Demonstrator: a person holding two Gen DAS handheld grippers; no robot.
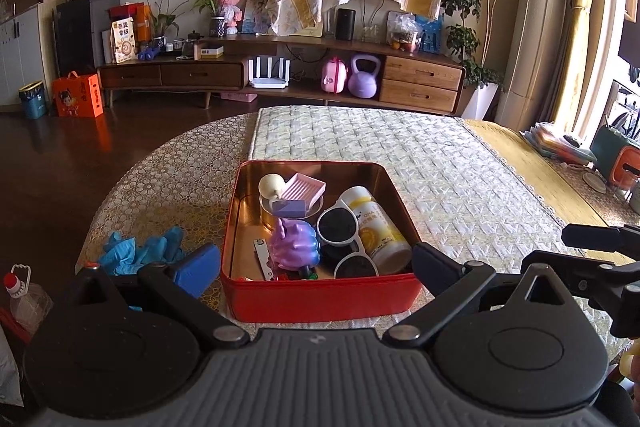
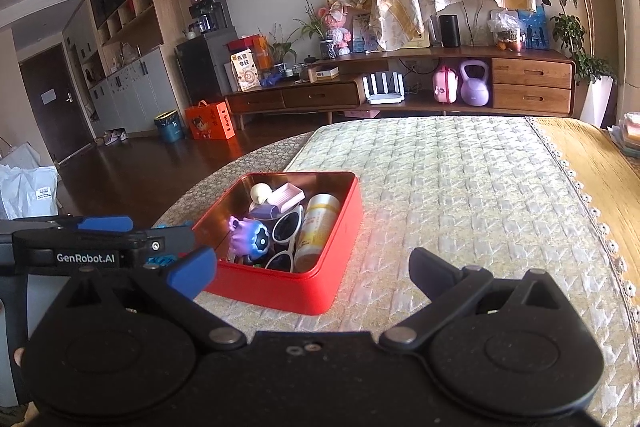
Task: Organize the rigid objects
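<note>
Red tin (image 1: 320,297) sits on the bench (image 1: 460,187), packed w/ purple toy (image 1: 294,245), white sunglasses (image 1: 344,239), yellow bottle (image 1: 378,227), pink soap dish (image 1: 302,187) and a cream ball (image 1: 270,183). Left tool (image 1: 316,265) spread wide, fingers either side of the tin's near wall, holding nothing. Right tool (image 2: 314,267) also wide and empty, just right of the tin. Blue gloves (image 1: 140,251) lie left of the tin.

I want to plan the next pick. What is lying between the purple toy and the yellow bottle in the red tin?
The white sunglasses lie between the purple toy and the yellow bottle, as both wrist views show.
</note>
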